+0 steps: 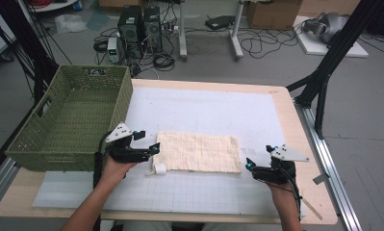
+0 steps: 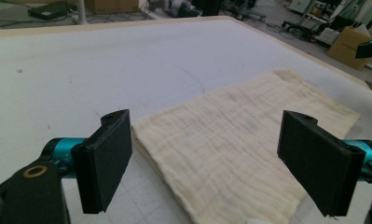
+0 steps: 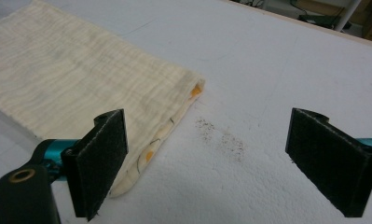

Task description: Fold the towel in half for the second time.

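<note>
Lying flat, folded cloth [image 1: 199, 152] between left hand-held gripper [image 1: 156, 147], right hand-held gripper [image 1: 248, 165].

Folded cream cloth [image 1: 198, 151], flat mid-table

- The right tongs [image 3: 207, 163] rise from the bottom edge, their two black padded jaws set wide apart with nothing between them.
- A folded cream cloth [image 3: 81, 88] lies flat on the white table [image 3: 277, 70], reaching in from the upper left.
- The cloth's folded end, showing orange and dark markings inside, lies just beside the left jaw.
- Dark specks [image 3: 223, 137] dot the table between the jaws.
</note>
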`<state>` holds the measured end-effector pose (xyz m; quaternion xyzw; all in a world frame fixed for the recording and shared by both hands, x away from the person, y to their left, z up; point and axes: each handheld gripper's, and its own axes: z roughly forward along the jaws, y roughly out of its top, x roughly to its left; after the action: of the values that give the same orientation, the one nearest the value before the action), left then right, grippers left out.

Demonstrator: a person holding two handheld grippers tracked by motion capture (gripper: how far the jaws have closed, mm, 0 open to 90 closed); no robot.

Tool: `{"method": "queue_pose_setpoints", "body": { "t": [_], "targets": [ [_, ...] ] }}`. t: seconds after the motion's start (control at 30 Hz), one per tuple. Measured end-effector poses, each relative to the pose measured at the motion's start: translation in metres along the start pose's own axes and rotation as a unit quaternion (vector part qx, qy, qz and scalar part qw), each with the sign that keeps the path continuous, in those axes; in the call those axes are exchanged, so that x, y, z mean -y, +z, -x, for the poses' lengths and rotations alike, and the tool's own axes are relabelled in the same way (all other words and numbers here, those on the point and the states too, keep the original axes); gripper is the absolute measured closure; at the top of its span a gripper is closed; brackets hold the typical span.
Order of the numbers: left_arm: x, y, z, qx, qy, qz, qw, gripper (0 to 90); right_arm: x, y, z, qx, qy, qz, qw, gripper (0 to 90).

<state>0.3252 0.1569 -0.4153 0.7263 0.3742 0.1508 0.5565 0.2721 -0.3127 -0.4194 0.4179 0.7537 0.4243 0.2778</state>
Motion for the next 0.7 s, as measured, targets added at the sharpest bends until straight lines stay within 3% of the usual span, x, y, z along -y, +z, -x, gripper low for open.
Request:
{"method": "queue_pose_setpoints", "body": {
  "t": [0.1,0.3,0.4,0.53,0.7],
  "targets": [
    [-0.006,0.005,-0.002,-0.013,-0.002,-0.004,0.9999,18.3,-0.001,0.001,-0.001,-0.001,-0.003,-0.001,1.0000,12.1],
    [-0.014,0.017,-0.009,-0.015,-0.005,-0.011,0.9998,23.3,-0.003,0.006,-0.002,-0.010,-0.001,-0.002,0.9999,12.1],
    [-0.017,0.024,-0.013,-0.013,-0.005,-0.025,0.9996,28.6,-0.003,0.007,-0.003,-0.013,-0.008,-0.002,0.9999,12.1],
    [-0.019,0.035,-0.016,-0.030,0.004,-0.040,0.9987,33.6,-0.003,0.007,-0.003,-0.014,-0.004,-0.004,0.9999,12.1],
    [-0.022,0.054,-0.021,-0.029,-0.004,-0.057,0.9979,38.6,-0.003,0.008,-0.003,-0.017,-0.003,-0.005,0.9998,12.1]
  ]
}}
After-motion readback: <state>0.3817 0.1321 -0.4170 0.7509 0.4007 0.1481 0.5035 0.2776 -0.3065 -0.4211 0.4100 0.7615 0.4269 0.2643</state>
